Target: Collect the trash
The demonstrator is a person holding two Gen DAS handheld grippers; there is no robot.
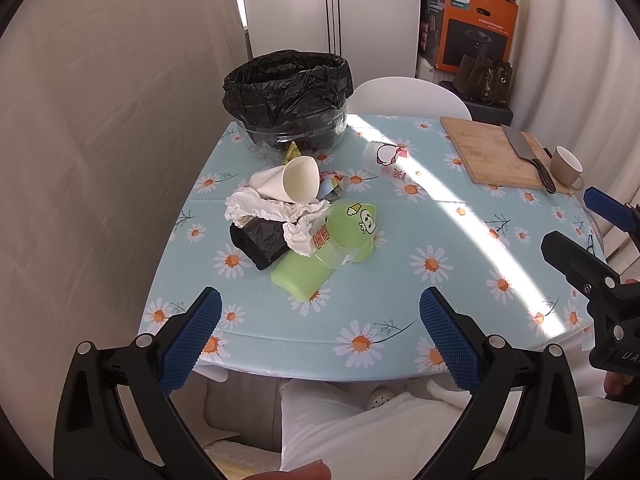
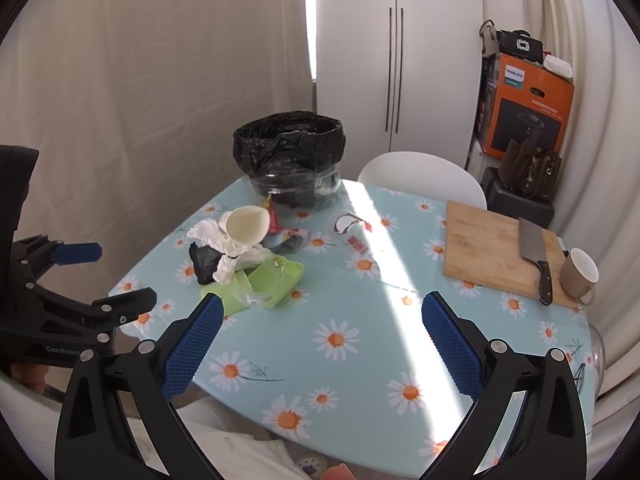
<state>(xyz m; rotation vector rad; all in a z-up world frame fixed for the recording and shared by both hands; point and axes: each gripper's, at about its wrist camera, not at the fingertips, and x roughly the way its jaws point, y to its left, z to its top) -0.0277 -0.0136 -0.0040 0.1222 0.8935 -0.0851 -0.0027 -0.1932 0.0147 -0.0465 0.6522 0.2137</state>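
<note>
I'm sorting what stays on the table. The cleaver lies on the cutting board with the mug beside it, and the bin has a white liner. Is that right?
Not quite: the bin has a black liner, not a white one, as the right wrist view shows. The rest holds: the cleaver lies on the cutting board with the mug beside it.

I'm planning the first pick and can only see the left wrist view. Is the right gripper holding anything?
Observer: No. The right gripper is open, with nothing between its pads.
Operator: What lies under it?
Observer: Only bare daisy tablecloth. The trash pile sits ahead, to its left.
Operator: How does my left gripper look from that side?
Observer: The left gripper is open and empty, beside the table's left edge, apart from the pile.
</note>
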